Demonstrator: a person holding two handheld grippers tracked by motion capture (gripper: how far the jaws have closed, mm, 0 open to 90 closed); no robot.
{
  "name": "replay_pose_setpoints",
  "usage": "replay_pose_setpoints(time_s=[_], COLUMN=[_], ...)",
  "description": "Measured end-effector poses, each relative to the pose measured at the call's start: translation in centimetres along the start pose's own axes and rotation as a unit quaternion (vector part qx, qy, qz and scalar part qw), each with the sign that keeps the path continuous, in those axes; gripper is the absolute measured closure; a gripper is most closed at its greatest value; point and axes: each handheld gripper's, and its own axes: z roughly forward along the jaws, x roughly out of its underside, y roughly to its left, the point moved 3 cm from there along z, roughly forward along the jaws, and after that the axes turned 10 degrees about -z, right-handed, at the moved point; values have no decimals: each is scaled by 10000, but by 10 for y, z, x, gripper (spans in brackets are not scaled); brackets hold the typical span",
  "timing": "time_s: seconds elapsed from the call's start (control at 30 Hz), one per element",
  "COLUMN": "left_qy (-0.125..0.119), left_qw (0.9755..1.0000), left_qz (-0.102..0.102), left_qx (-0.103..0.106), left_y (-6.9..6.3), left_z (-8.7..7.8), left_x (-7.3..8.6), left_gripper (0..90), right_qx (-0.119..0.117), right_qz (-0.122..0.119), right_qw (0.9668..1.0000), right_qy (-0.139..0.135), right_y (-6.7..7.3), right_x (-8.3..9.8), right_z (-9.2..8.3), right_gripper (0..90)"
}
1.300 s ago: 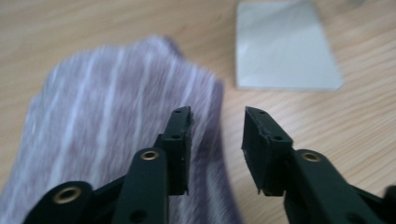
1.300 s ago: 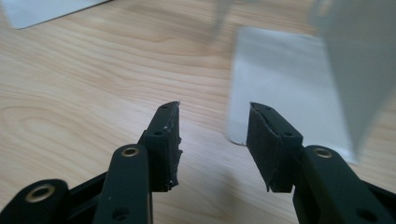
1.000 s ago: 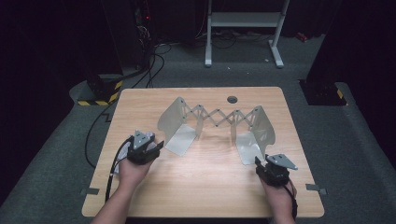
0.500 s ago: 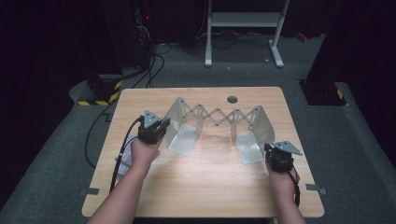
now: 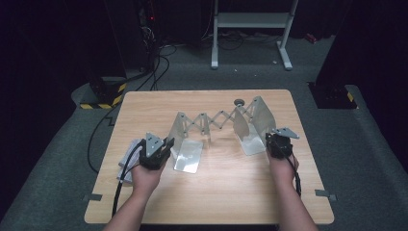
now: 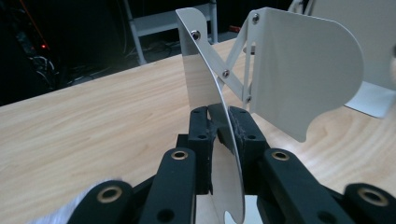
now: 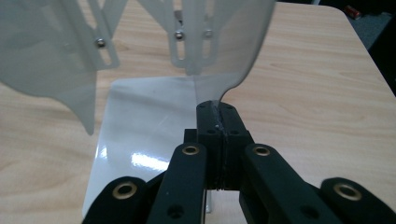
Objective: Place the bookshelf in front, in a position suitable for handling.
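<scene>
A white metal rack (image 5: 211, 122) of upright plates joined by scissor links stands mid-table. My left gripper (image 5: 166, 143) is at its left end. In the left gripper view the left plate (image 6: 205, 74) runs edge-on between the jaws (image 6: 223, 112). The jaws have just been opening slightly, and the pads still pinch the plate. My right gripper (image 5: 272, 139) is at the rack's right end. In the right gripper view its jaws (image 7: 217, 107) are shut on the lower corner of the right plate (image 7: 224, 46), above that plate's glossy base (image 7: 140, 135).
A white cloth (image 5: 126, 163) lies under my left hand near the table's left edge (image 5: 108, 159). A small dark knob (image 5: 239, 102) sits behind the rack. Beyond the table are a white stand (image 5: 250, 19) and floor cables (image 5: 159, 53).
Both hands moved forward from the near table to the rack's ends. Each gripper closed on an end plate. The right end of the rack shifted slightly away from me.
</scene>
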Motion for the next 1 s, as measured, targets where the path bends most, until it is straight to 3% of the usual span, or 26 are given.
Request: replay_pose_setpoints(time_s=[0.13,0.23,0.37,0.53,0.73,0.9,1.0], left_qy=[-58,16,76,208,401,726,702], left_qw=[10000,9999,9995,9981,9965,9949,9958], left_qz=[23,-109,-99,79,211,275,192], left_qx=[-71,126,300,566,703,640,562], left_y=[-6,-3,0,0,5,15,22], left_z=[-13,-15,-20,-28,-27,-19,-17], left_x=[7,9,16,33,63,85,86], left_gripper=[755,702,556,515,507,525,562], right_qx=[-9,11,-45,-131,-239,-549,-808], right_qz=[-65,-68,16,126,-92,-312,-531], right_qw=[10000,9999,10000,9998,9996,9977,9948], right_qy=[55,102,37,-119,-141,-258,-328], right_y=[1,4,7,15,41,73,99], right_x=[-10,-13,-4,11,26,24,18], right_z=[14,15,0,-24,-42,-53,-56], right_gripper=[885,835,702,608,564,545,559])
